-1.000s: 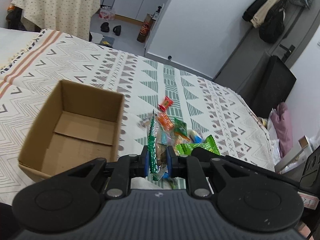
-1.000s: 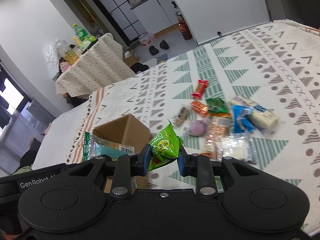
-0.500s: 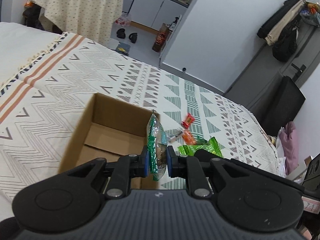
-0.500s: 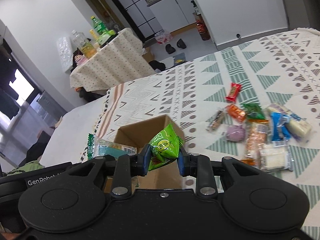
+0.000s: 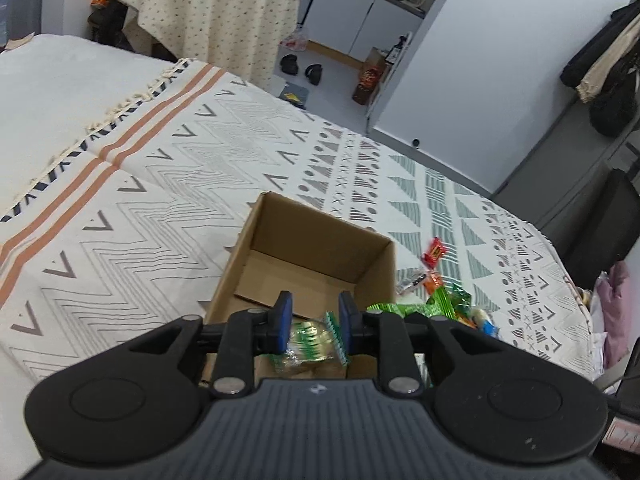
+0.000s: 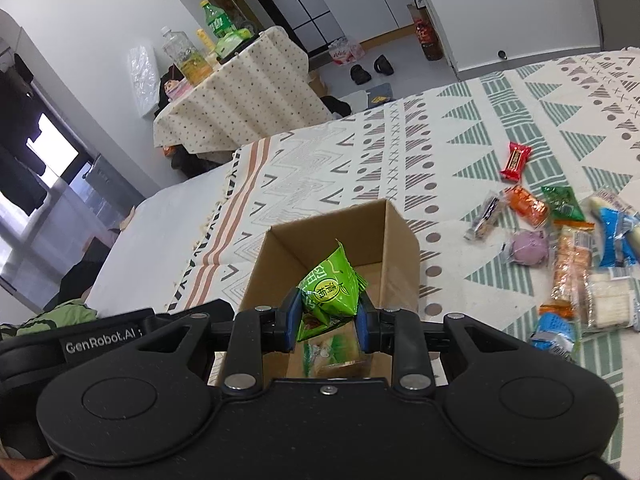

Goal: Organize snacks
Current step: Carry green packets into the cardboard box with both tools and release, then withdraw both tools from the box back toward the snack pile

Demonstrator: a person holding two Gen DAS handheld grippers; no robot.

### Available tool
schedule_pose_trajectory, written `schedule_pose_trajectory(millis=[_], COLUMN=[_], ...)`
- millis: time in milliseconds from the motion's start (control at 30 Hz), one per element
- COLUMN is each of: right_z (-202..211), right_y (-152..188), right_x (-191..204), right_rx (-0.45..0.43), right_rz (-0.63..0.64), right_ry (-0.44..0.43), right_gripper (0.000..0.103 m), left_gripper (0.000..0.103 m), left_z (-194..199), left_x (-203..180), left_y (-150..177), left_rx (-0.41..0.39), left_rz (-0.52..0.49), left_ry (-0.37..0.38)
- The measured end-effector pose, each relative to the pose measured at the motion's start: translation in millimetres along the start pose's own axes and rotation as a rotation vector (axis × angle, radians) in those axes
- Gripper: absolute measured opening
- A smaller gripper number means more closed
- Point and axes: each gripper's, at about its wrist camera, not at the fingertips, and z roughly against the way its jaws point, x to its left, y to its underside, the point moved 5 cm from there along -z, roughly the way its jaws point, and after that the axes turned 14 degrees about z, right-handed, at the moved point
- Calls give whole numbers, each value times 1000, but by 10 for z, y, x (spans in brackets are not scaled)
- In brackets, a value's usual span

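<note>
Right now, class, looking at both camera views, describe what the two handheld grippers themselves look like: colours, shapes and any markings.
Both grippers are matte black plastic. The left gripper has a ribbed body, two round raised discs on its shoulders, silver pivot screws, and blue pads on its fingers. The right gripper has the same build with dark blue pads. In the right view, the left gripper's side reads "GenRobot.AI" in white. No cables or sleeves show.

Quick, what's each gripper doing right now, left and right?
Left gripper: open, its packet dropped into the box.
Right gripper: shut on a green pouch, over the box.
</note>
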Motion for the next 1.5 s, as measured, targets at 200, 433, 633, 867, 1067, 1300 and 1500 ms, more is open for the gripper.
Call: schedule_pose_trajectory(millis=[200,433,633,867,1067,1300,1500], right_z=[-41,85,273,469,671,885,1062], right_y=[33,65,120,177,228,293,332], right_x=[-7,-198,-410,-696,-932,-1227,-1437], right_rx=[26,11,-18,-20,-26,-37,-43], right_rz=[-13,-51,-30,-27,-21,-40,-46], right_ry=[-16,35,112,142,160,174,187], right_gripper=[37,76,96,103,103,103,103], left_gripper=[69,83,83,83,89,103,103], left_z=[12,-13,-48,-79,-112,-107,-141], left_x=[21,-2,-148,-434,-631,-944,-1138], left_y=[3,69,186,381,548,763,918], left_rx=[-26,-13,-7,33,87,97,119], left_rz=[-6,10,-16,-62,-79,-150,-163], left_ry=[-61,-79,-92,-68,-43,-20,-10])
